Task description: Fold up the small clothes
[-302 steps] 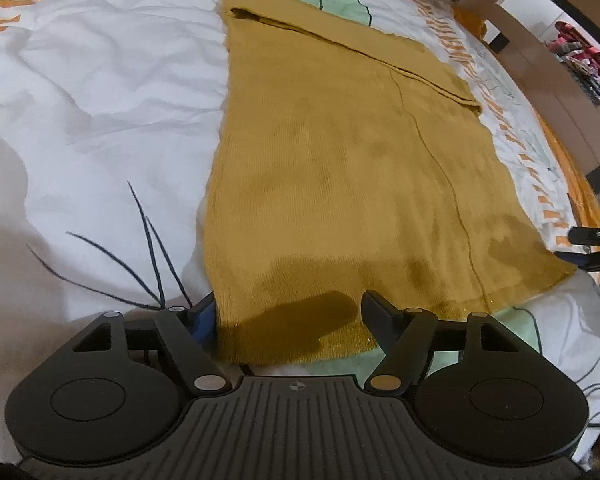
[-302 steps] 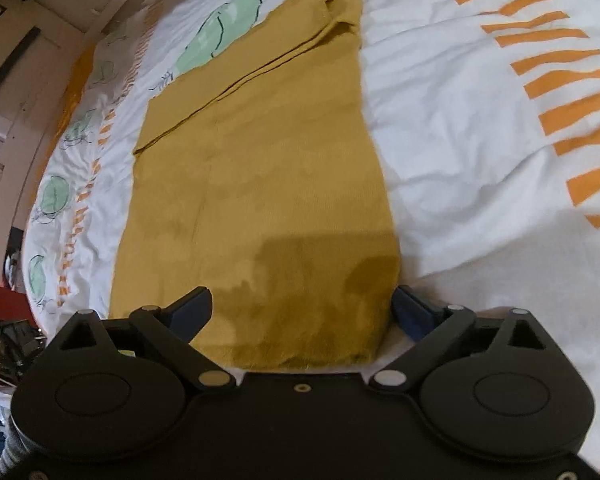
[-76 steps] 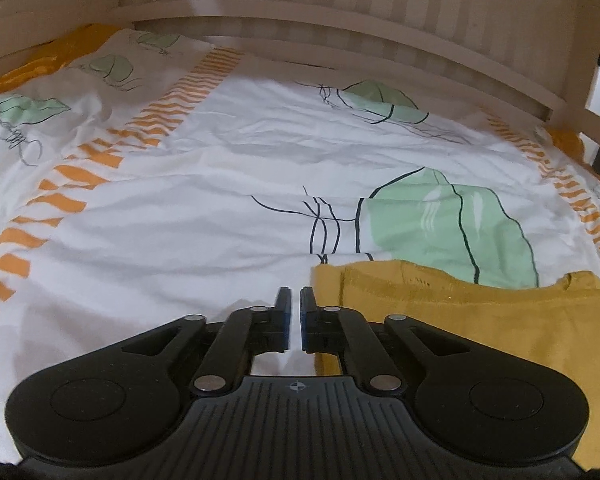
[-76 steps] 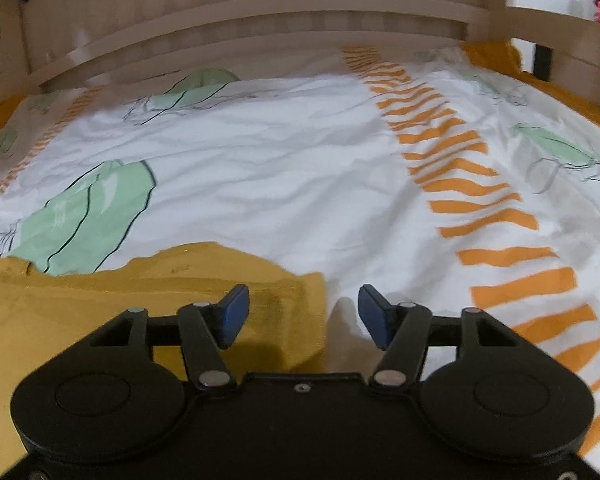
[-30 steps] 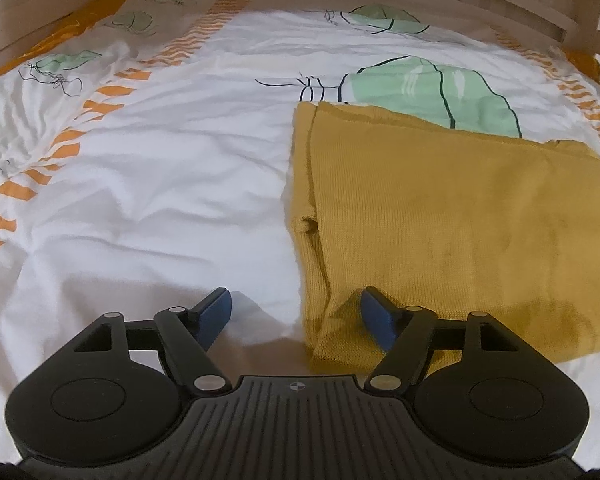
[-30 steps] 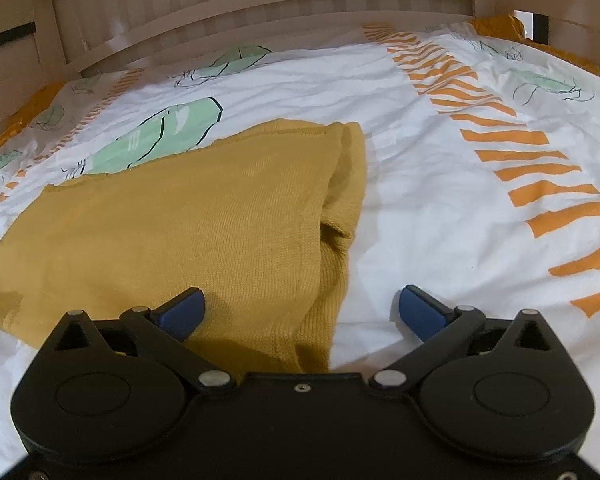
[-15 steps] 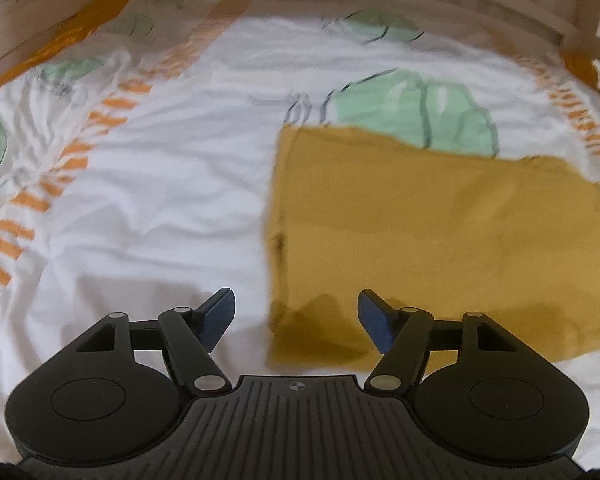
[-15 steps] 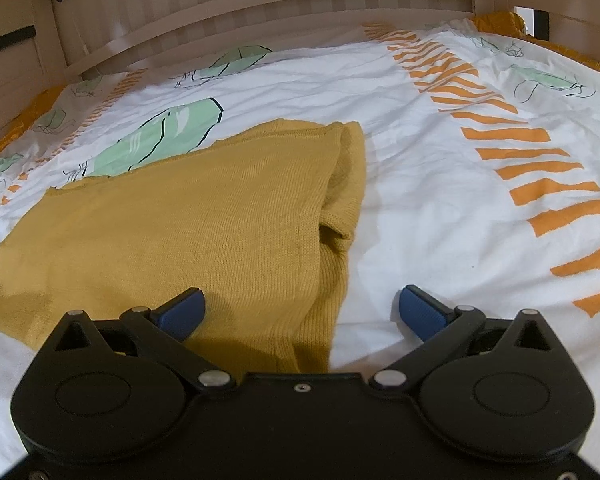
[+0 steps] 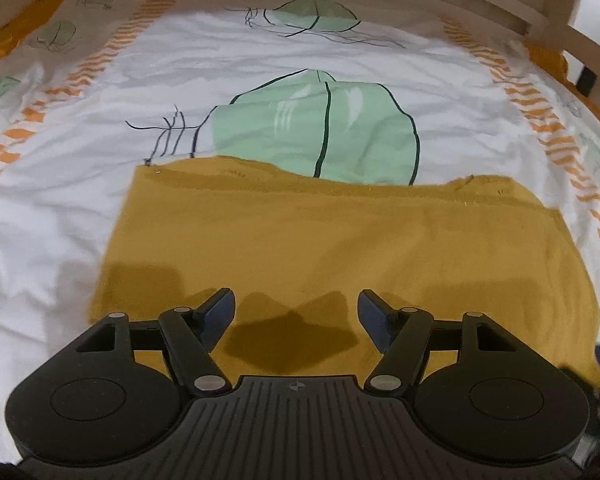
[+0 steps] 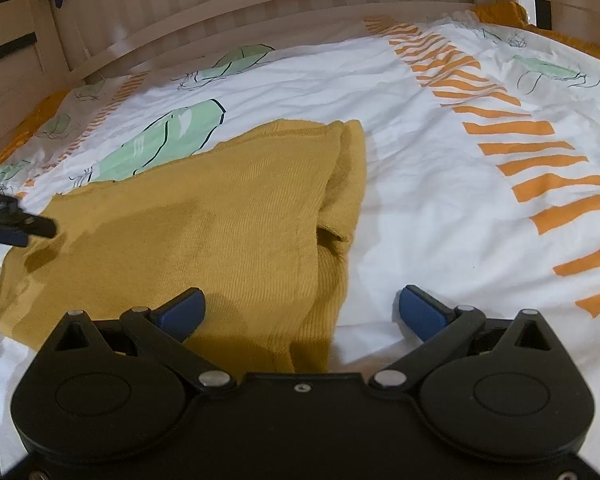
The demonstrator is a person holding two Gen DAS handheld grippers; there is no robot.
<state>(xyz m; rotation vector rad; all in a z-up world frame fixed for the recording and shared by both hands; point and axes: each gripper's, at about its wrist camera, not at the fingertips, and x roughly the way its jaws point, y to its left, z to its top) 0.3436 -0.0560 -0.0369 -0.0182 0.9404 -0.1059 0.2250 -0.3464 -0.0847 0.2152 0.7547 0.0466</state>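
A bed with a white printed cover fills both views, ringed at the far side by a wooden frame. On the cover lies a mustard-yellow knitted garment, spread as a wide rectangle near the middle of the bed, its far edge crossing a green printed shape.

The garment looks to be partly folded: in the right wrist view its right side is doubled, with a rolled lip of cloth showing stacked layers, and its far edge shows a turned-over hem. It is still a broad panel, so at least one more fold probably remains, most likely bringing one short end over the other.

The near edge runs just under both tools. The left edge is straight and clear of anything; the right edge is thicker and a little untidy. White cover lies open on every side, with more room to the right and beyond the garment, and the frame stands well apart, so nothing crowds a fold.

The left tool hovers over the near part of the garment, spread apart and pinching nothing. The right tool is spread wide, straddling the garment's right near corner without pressing it.
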